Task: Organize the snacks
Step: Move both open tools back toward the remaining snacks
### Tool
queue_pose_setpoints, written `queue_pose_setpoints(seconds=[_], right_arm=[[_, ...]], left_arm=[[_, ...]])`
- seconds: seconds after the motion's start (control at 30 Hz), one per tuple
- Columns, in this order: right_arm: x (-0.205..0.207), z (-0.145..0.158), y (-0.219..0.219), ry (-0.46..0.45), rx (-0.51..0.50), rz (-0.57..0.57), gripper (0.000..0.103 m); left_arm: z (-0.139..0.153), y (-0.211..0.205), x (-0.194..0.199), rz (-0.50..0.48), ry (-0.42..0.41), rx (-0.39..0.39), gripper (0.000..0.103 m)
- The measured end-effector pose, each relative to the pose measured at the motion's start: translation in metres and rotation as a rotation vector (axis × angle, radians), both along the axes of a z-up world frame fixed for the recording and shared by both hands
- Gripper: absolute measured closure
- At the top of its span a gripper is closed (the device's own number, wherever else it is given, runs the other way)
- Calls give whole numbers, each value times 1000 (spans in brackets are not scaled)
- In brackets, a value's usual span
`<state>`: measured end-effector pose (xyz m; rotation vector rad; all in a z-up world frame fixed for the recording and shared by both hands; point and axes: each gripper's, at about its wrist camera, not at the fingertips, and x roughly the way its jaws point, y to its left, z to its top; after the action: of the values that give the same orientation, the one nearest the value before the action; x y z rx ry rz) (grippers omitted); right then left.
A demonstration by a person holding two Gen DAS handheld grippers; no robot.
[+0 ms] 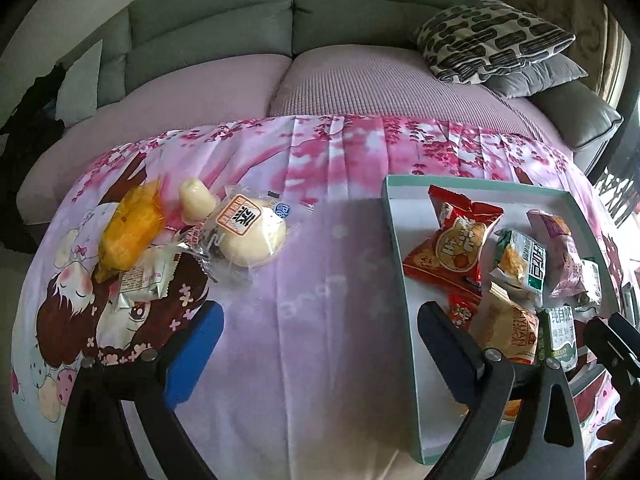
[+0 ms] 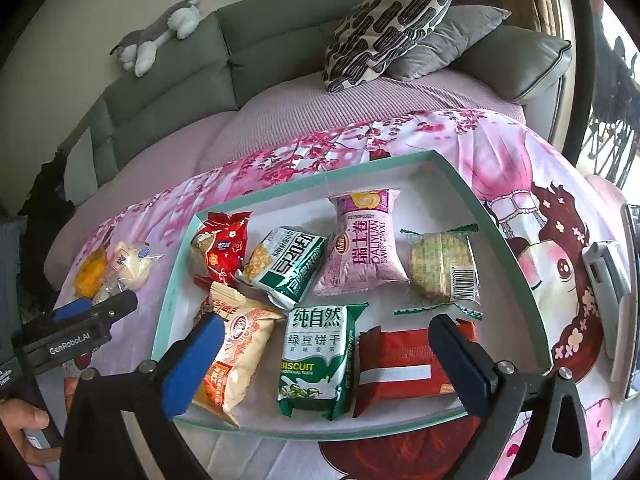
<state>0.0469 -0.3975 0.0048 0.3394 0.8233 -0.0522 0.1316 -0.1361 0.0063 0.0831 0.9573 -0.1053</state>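
Note:
A teal-rimmed tray (image 2: 516,248) on the pink cloth holds several packets: a green biscuit pack (image 2: 316,360), a red pack (image 2: 400,364), a pink Swiss roll pack (image 2: 364,244) and a beige pack (image 2: 240,344). The tray also shows in the left wrist view (image 1: 394,216). Loose snacks lie left of it: a round white bun (image 1: 250,236), an orange packet (image 1: 128,232), a small white jelly cup (image 1: 196,200). My left gripper (image 1: 320,344) is open and empty over bare cloth between the pile and the tray. My right gripper (image 2: 326,360) is open and empty above the tray's near packets.
A grey sofa with a lilac cover (image 1: 340,80) runs behind the table. Patterned and grey cushions (image 2: 392,28) lie at its right end. A plush toy (image 2: 160,32) sits on the sofa back. A white device (image 2: 608,272) lies at the table's right edge.

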Motion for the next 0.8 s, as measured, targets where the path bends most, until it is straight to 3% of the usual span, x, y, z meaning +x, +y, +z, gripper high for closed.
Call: queue_pose_setpoints(seconds=[0.5,0.8], right_arm=[[10,8,25,-13,-41,45,0],[30,10,56,9,-72,76,0]], left_arm=[[9,25,11,11,-53,-11,5],[21,63,24,45,-84,-16,5]])
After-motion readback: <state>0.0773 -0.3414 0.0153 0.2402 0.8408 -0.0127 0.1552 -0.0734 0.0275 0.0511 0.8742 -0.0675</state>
